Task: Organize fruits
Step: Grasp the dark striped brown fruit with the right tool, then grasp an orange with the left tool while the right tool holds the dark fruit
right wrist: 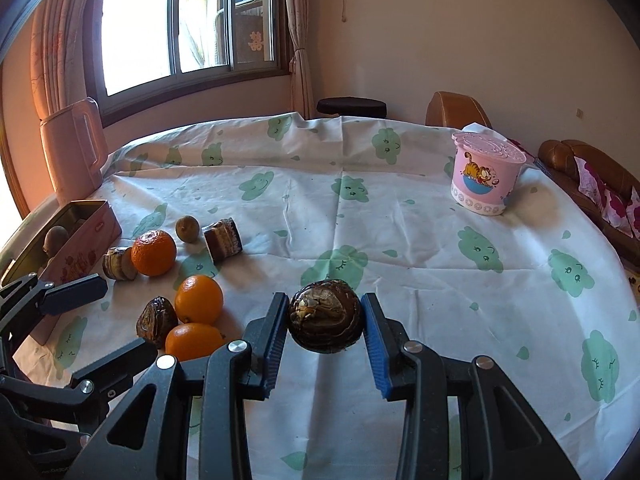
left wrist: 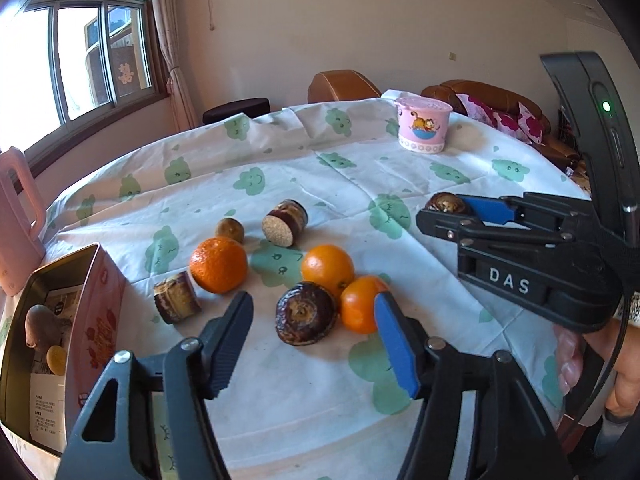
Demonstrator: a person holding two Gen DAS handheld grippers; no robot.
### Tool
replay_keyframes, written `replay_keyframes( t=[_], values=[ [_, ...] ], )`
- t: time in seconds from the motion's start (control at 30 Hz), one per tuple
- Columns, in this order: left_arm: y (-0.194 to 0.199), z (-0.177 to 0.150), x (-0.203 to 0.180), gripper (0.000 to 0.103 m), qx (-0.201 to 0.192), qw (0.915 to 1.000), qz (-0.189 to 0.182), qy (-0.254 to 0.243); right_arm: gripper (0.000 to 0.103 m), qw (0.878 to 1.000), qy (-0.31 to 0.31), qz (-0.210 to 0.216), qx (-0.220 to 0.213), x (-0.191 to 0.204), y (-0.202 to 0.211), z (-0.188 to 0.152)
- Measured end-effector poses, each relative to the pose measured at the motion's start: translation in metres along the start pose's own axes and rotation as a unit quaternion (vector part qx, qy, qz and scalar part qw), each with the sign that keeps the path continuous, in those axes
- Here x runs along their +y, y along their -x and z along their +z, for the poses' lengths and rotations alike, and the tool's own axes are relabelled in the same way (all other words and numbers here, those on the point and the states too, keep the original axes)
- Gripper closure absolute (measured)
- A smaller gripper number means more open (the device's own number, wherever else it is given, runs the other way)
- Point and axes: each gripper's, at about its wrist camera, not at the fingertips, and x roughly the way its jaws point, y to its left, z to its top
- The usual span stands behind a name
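Two grippers over the clothed table (right wrist: 400,208). Right gripper (right wrist: 325,322) clamps a dark brown round fruit (right wrist: 325,322), lifted clear of the cloth, pads on both its sides. Left gripper (left wrist: 314,312) stands partly open, holding nothing, around another dark fruit (left wrist: 306,314) beside three oranges (left wrist: 327,268). Further left, an open pink tin (left wrist: 60,320) holds what may be two small fruits. Pink cup (right wrist: 484,178) at the far edge.

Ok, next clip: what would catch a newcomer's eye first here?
Probably the dark brown fruit clamped in the right gripper, front and centre in its own view. Next, three oranges clustered among more brown fruit on the cloud-print tablecloth, with the left gripper open above them. Then the pink cartoon cup at the far right.
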Motion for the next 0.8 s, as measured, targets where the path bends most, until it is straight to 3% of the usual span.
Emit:
replay_keyframes(
  t=[0.17, 0.33, 0.4, 0.47, 0.53, 0.8],
  values=[
    [-0.003, 0.003, -0.022, 0.043, 0.004, 0.9995, -0.003, -0.033, 0.064, 1.000, -0.011, 0.006, 0.002, -0.003, 0.000, -0.001],
    [-0.019, 0.002, -0.035, 0.044, 0.039, 0.9974, 0.016, -0.058, 0.064, 1.000, -0.021, 0.013, 0.003, -0.007, 0.000, -0.001],
    [-0.021, 0.002, -0.040, 0.047, 0.041, 0.9960, 0.035, -0.071, 0.064, 1.000, -0.020, 0.013, 0.003, -0.007, 0.000, -0.001],
    [-0.021, 0.001, -0.046, 0.060, 0.039, 0.9946, 0.048, -0.083, 0.064, 1.000, -0.018, 0.011, 0.002, -0.007, 0.000, -0.001],
    [-0.022, -0.001, -0.049, 0.075, 0.043, 0.9944, 0.034, -0.090, 0.064, 1.000, -0.017, 0.012, 0.001, -0.007, 0.001, -0.001],
    [-0.013, 0.001, -0.039, 0.079, 0.025, 0.9975, 0.001, -0.065, 0.064, 1.000, -0.019, 0.015, -0.003, -0.007, 0.002, -0.001]
  ],
)
